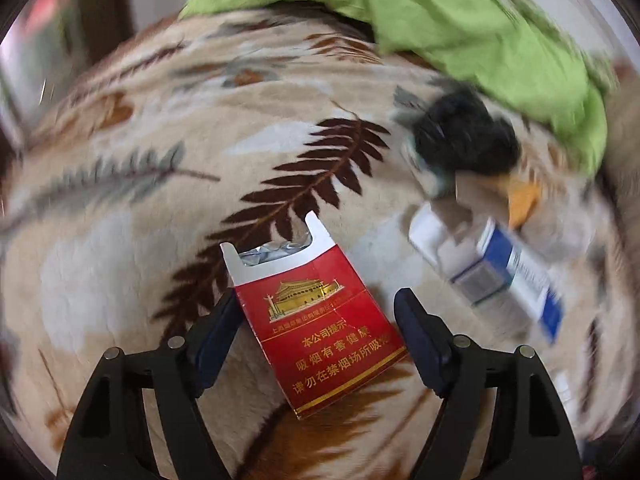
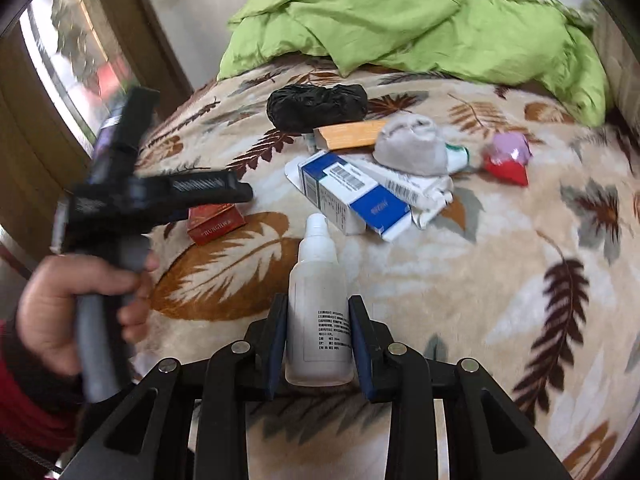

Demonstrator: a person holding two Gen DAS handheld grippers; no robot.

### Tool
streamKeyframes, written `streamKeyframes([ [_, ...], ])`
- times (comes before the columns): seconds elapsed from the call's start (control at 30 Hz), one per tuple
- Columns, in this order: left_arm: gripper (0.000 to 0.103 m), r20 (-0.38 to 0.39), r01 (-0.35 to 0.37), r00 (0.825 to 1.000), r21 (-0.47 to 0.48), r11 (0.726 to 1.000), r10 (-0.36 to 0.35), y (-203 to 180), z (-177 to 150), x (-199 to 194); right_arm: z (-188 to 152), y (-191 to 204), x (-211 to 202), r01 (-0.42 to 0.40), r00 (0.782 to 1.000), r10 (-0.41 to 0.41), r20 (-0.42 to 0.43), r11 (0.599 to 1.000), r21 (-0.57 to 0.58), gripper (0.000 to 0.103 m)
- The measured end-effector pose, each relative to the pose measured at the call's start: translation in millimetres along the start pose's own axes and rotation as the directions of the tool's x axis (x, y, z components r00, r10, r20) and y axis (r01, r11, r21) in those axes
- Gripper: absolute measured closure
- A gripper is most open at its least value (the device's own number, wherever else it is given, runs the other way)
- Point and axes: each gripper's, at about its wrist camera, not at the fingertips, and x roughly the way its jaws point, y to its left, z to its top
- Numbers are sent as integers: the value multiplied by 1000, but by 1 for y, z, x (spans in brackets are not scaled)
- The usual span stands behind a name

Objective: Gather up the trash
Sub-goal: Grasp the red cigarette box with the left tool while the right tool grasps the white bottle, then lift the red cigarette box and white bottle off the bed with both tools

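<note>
A red cigarette pack (image 1: 320,328) with its lid open lies on the leaf-patterned blanket (image 1: 120,240). My left gripper (image 1: 318,300) stands open around it; the left finger is at the pack's edge and the right finger is apart from it. In the right wrist view the same pack (image 2: 216,222) sits under the left gripper (image 2: 236,192), held by a person's hand (image 2: 60,300). My right gripper (image 2: 318,304) is shut on a white plastic dropper bottle (image 2: 320,272), which stands upright between the pads with its cap pointing away.
Beyond lie a blue and white carton (image 2: 352,196), a crumpled tube (image 2: 424,188), a grey wad (image 2: 412,144), an orange box (image 2: 352,134), a black bag (image 2: 316,106) and a red-purple wrapper (image 2: 506,158). A green duvet (image 2: 400,20) covers the far end.
</note>
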Motion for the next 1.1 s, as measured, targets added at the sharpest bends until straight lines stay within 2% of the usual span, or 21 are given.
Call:
streamKeyframes([
  [0.13,30,53,33,998,91,995,-38,3,-14,-10,-8,-2,-7,-20,1000,20,13,999,32,71],
  [0.2,34,63,77,995,80,994,-82,12,-21,-17,-12,-4,-9,-21,1000,20,24,999,48,71],
  [0.27,46,81,123,988,69,990,-129,20,-28,-25,-15,-5,-8,-17,999,15,33,998,59,71],
  [0.4,48,96,155,982,62,986,-160,26,-41,-33,-22,-6,-9,6,998,-10,60,997,76,71],
  [0.53,46,74,155,985,58,986,-159,21,-44,-35,-29,-6,-8,27,997,-33,72,996,82,71],
  [0.7,45,59,84,994,82,993,-89,10,-53,-37,-29,-9,-10,32,994,-42,98,995,95,71],
  [0.83,45,75,39,996,103,994,-47,5,-61,-42,-29,-11,-12,32,993,-43,114,995,99,71],
  [0.93,50,73,27,997,87,996,-33,7,-60,-39,-30,-9,-11,32,992,-43,118,995,94,71],
  [1.03,50,91,20,995,79,997,-28,6,-59,-39,-30,-7,-12,36,991,-47,125,996,86,71],
  [1.1,50,121,43,991,66,997,-51,6,-62,-47,-30,-8,-14,40,989,-52,136,995,91,71],
])
